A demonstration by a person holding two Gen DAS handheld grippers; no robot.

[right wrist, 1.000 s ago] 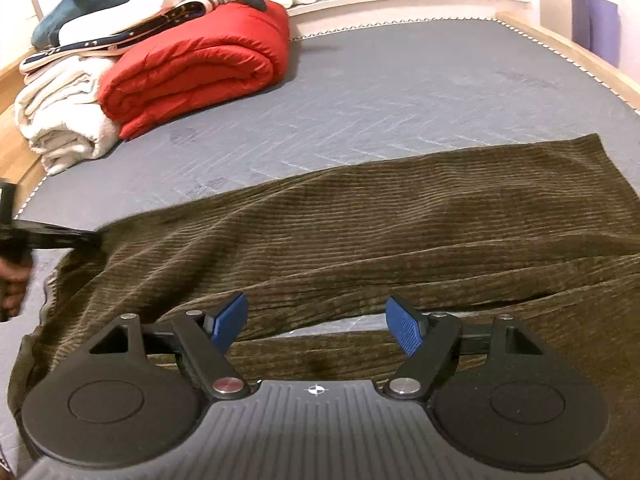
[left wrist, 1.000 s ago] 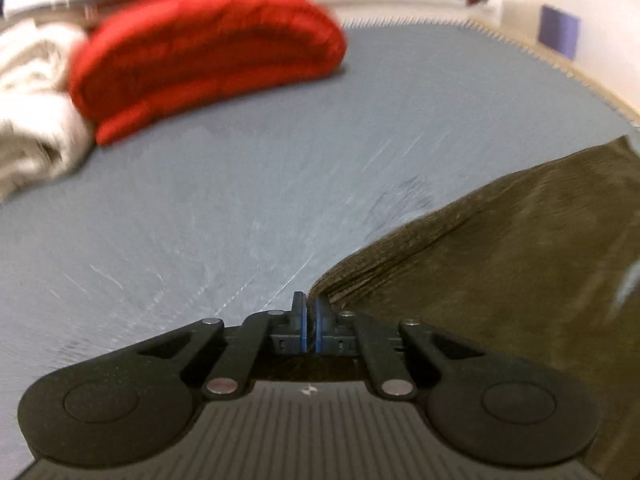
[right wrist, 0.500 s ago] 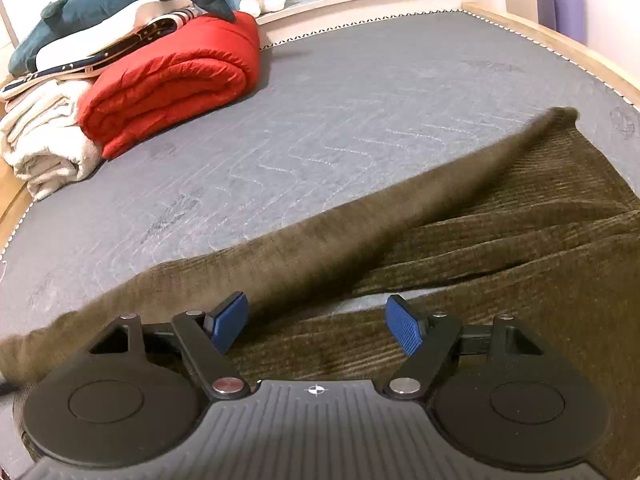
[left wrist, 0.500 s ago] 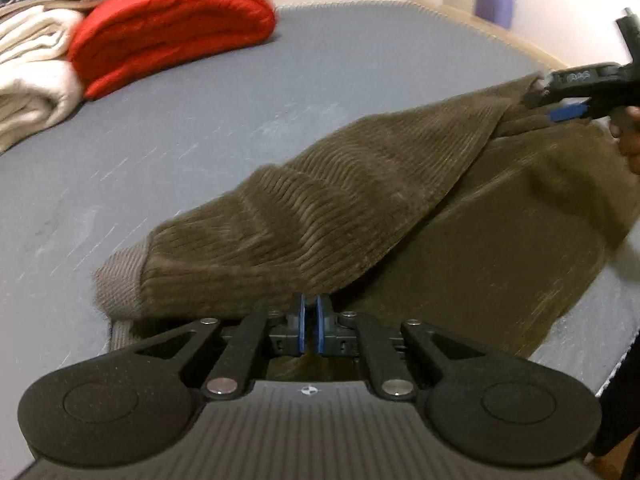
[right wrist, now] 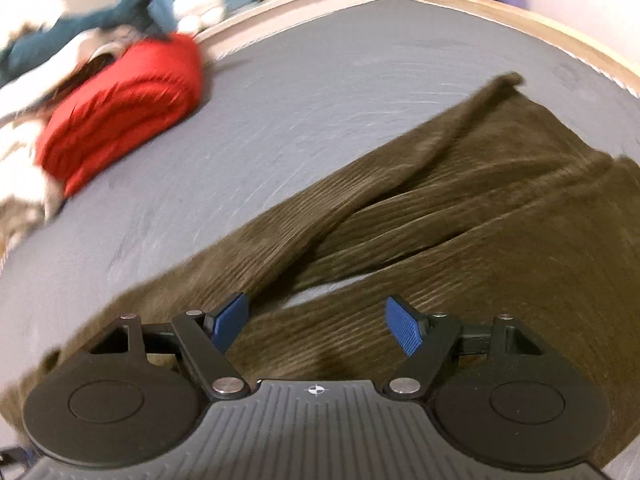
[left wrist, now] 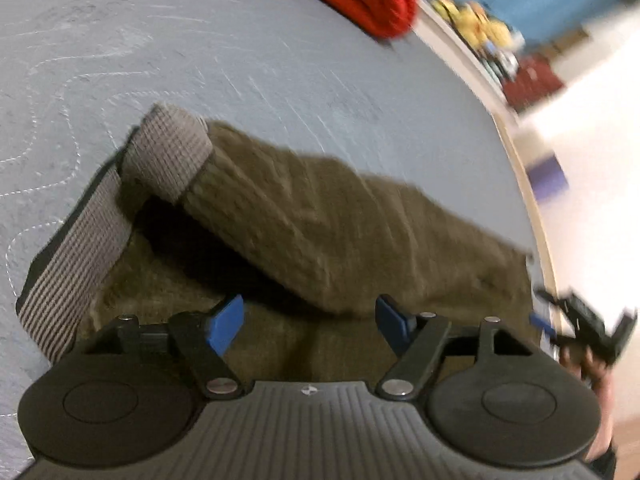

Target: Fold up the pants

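Olive-brown corduroy pants (left wrist: 320, 232) lie on the grey mattress (left wrist: 200, 40), one leg folded over the other, with grey ribbed cuffs (left wrist: 168, 152) at the left. My left gripper (left wrist: 310, 322) is open and empty, just above the pants. In the right wrist view the pants (right wrist: 460, 200) stretch diagonally across the mattress (right wrist: 320, 80). My right gripper (right wrist: 318, 324) is open and empty over the pants. The right gripper also shows in the left wrist view (left wrist: 580, 324), at the far end of the pants.
A rolled red blanket (right wrist: 120, 104) lies at the back left, beside cream blankets (right wrist: 20, 160) and a blue plush shark (right wrist: 80, 32). The wooden bed edge (right wrist: 520, 28) runs along the right. Plush toys (left wrist: 480, 32) sit on a ledge behind.
My left gripper has let go of the pants leg and opened. The leg now lies folded over the other. Both cameras have swung, and the views are blurred.
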